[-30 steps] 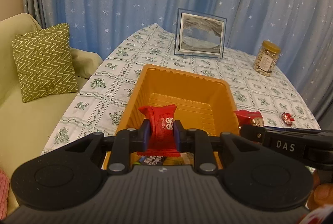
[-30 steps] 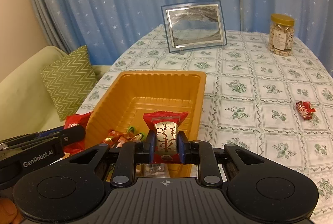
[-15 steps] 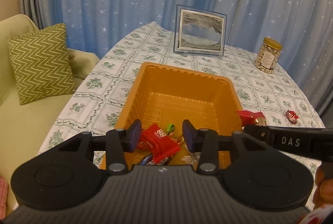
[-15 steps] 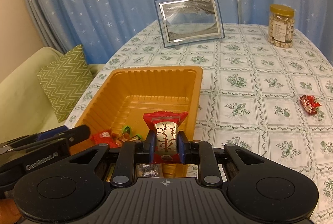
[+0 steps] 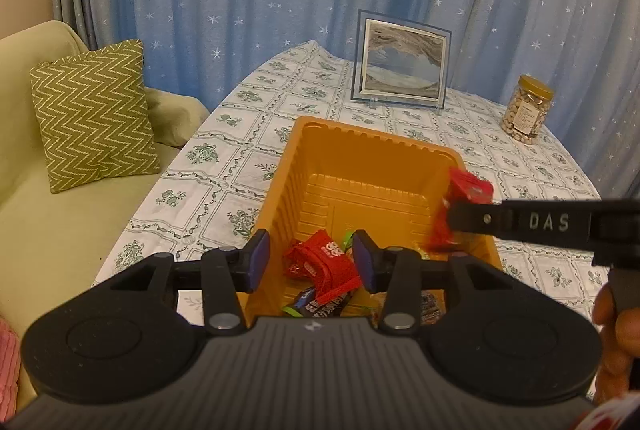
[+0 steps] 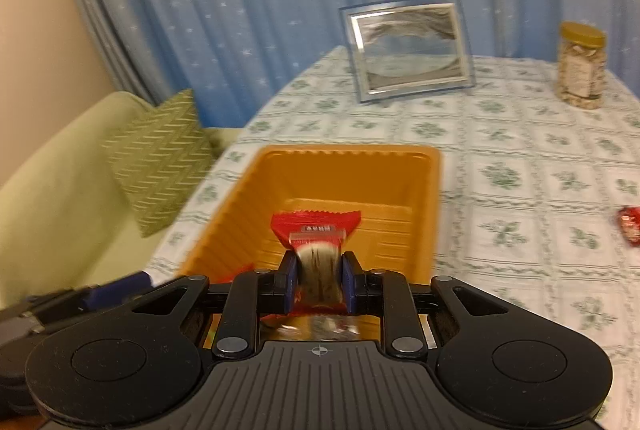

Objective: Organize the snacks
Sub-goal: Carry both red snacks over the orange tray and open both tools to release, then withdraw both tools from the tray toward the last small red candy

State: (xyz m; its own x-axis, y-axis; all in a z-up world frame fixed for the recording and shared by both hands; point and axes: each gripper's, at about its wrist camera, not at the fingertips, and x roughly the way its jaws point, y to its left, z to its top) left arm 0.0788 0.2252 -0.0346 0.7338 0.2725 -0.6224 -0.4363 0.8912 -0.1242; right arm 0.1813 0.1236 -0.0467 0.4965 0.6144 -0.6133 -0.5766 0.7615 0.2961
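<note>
Since 1 s ago the red snack pack [image 5: 320,262] has been let go by the left claw [image 5: 310,262], jaws now spread wide, pack lying in the orange tray [image 5: 360,150] w/ other wrappers. The right claw [image 6: 318,282] has been swung over the tray, clenched on a red-and-gold snack [image 6: 316,230]. Further out on the desk [image 6: 520,150], a loose red candy [image 6: 630,224] is seen at right. At the far edge: picture frame [image 5: 400,60] & nut jar [image 5: 528,110].

Both wrist views face forward, close above shared orange tray [image 5: 372,138] [image 6: 348,154].
</note>
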